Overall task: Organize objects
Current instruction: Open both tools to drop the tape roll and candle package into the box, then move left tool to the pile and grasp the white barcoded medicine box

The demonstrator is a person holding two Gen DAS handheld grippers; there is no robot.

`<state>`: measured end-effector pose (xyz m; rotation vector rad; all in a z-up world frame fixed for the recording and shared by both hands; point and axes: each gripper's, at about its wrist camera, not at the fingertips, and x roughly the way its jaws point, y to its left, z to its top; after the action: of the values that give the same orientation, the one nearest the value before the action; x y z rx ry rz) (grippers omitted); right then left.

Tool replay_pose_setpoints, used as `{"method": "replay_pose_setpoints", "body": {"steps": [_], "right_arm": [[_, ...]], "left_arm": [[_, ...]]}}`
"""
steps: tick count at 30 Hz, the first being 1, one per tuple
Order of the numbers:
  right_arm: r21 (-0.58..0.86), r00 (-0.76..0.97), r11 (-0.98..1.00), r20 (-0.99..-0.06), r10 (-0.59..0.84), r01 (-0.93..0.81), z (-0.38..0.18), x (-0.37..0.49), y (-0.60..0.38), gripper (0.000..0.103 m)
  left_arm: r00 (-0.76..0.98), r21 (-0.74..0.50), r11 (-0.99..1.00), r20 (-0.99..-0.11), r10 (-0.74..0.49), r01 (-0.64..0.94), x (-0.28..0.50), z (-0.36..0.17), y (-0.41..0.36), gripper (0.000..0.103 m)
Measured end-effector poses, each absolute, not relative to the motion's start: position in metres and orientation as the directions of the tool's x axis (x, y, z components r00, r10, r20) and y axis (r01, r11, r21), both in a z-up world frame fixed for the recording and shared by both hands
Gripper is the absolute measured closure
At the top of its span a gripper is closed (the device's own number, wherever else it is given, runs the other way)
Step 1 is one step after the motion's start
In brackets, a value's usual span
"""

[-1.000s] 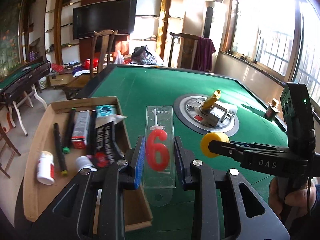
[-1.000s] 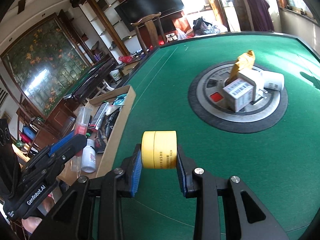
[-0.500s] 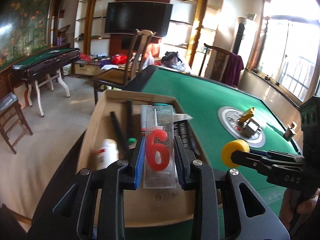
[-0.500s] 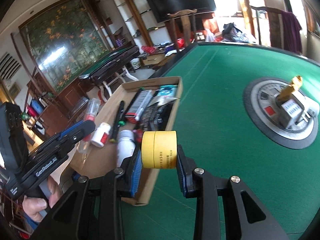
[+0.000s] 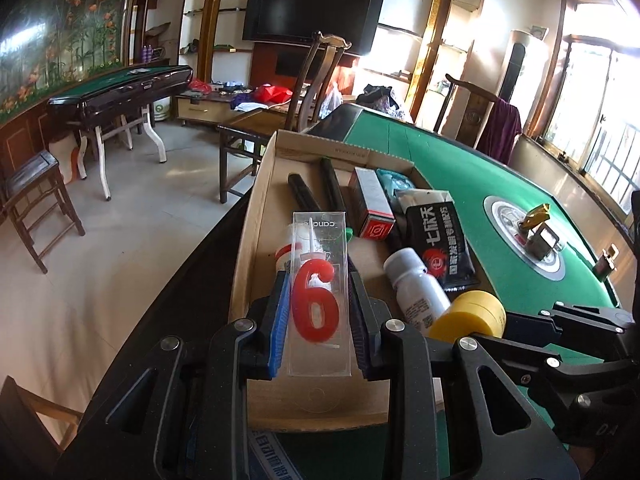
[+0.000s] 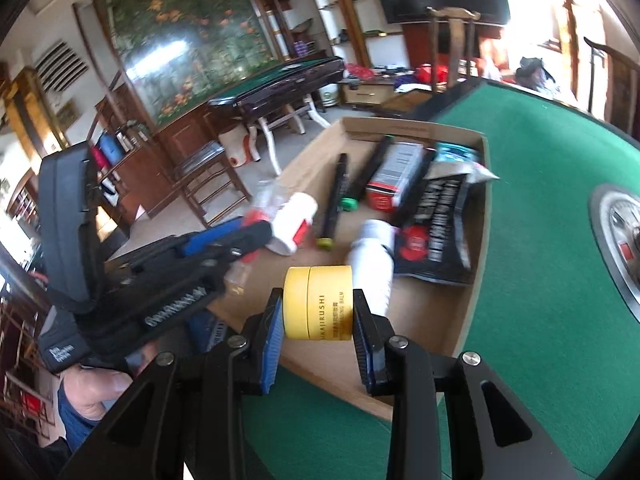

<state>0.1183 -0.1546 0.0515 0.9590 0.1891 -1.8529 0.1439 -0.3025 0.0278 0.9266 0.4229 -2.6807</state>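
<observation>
1. My left jaws [image 5: 320, 312] are clenched on a clear flat candle pack [image 5: 320, 296] with a red "6" candle inside; the pack stands upright between the pads and sticks out past them, over the near end of the cardboard box [image 5: 256, 216].
2. My right jaws [image 6: 318, 320] are clamped on a small yellow balm jar [image 6: 318, 302], lying on its side between the pads with its label facing me, just above the box's near edge.
3. Just beyond the jar lies a white bottle [image 6: 372, 256] on the box floor, its cap pointing away from me.
4. Beyond the candle pack, partly hidden by it, lies a white tube with a red band [image 5: 282, 252].
5. To the right of the white bottle, a black sachet [image 5: 438, 240] with white lettering lies flat against the box's right wall.
6. Farther in, two black markers [image 5: 316, 192] lie lengthwise, and beside them a grey and red carton [image 5: 374, 204]; a teal packet [image 5: 394, 180] sits in the far right corner.
7. The box rests on the left part of the green bench [image 5: 448, 168].
8. Well to the right of my jaws, on the bench's round centre plate [image 5: 504, 216], stand a small box and a gold-wrapped item, too small to tell more.
9. In the right wrist view my left jaws show at the left, with a hand [image 6: 94, 392] below.
</observation>
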Motion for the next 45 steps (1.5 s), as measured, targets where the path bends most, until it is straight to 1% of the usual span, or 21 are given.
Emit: {"method": "replay_pose_setpoints", "body": {"steps": [6,12,17,21,26,27,29,31,38,42,45], "right_arm": [[0.276,-0.150,-0.465,-0.707,-0.691,0.841,0.040,0.125,-0.170,0.072],[0.292,-0.143,-0.491,-0.728,-0.671,0.820,0.025,0.115,-0.173,0.072],[0.283,-0.163,-0.510,-0.729,-0.665,0.813,0.025,0.111,-0.168,0.071],[0.313,-0.140,-0.514,-0.734,-0.664,0.799,0.026,0.107,-0.162,0.070],[0.318,-0.135,-0.509,-0.731,-0.669,0.800,0.030,0.107,-0.157,0.070],[0.319,-0.135,-0.508,-0.729,-0.671,0.800,0.032,0.108,-0.155,0.070],[0.323,-0.137,-0.505,-0.722,-0.679,0.800,0.035,0.108,-0.152,0.070],[0.328,-0.134,-0.502,-0.717,-0.684,0.800,0.037,0.108,-0.150,0.070],[0.370,-0.158,-0.510,-0.669,-0.726,0.777,0.052,0.101,-0.119,0.070],[0.388,-0.208,-0.546,-0.641,-0.739,0.743,0.061,0.085,-0.083,0.070],[0.387,-0.269,-0.595,-0.630,-0.728,0.705,0.064,0.067,-0.048,0.070]], "left_arm": [[-0.744,-0.179,-0.922,-0.652,-0.150,0.343,0.140,0.018,-0.305,0.076],[-0.743,-0.169,-0.929,-0.653,-0.144,0.329,0.136,0.016,-0.303,0.076],[-0.743,-0.172,-0.938,-0.659,-0.118,0.302,0.130,0.017,-0.300,0.075],[-0.728,-0.154,-0.943,-0.676,-0.118,0.296,0.126,0.017,-0.295,0.075],[-0.717,-0.149,-0.943,-0.687,-0.119,0.299,0.127,0.019,-0.291,0.075],[-0.714,-0.153,-0.942,-0.690,-0.115,0.299,0.127,0.020,-0.291,0.075],[-0.714,-0.162,-0.941,-0.693,-0.105,0.296,0.128,0.021,-0.291,0.066],[-0.715,-0.158,-0.942,-0.691,-0.108,0.295,0.129,0.024,-0.288,0.060],[-0.730,-0.145,-0.946,-0.673,-0.120,0.289,0.132,0.038,-0.274,0.060],[-0.745,-0.149,-0.957,-0.661,-0.091,0.250,0.129,0.050,-0.257,0.060],[-0.748,-0.132,-0.973,-0.662,-0.055,0.189,0.119,0.057,-0.232,0.060]]}}
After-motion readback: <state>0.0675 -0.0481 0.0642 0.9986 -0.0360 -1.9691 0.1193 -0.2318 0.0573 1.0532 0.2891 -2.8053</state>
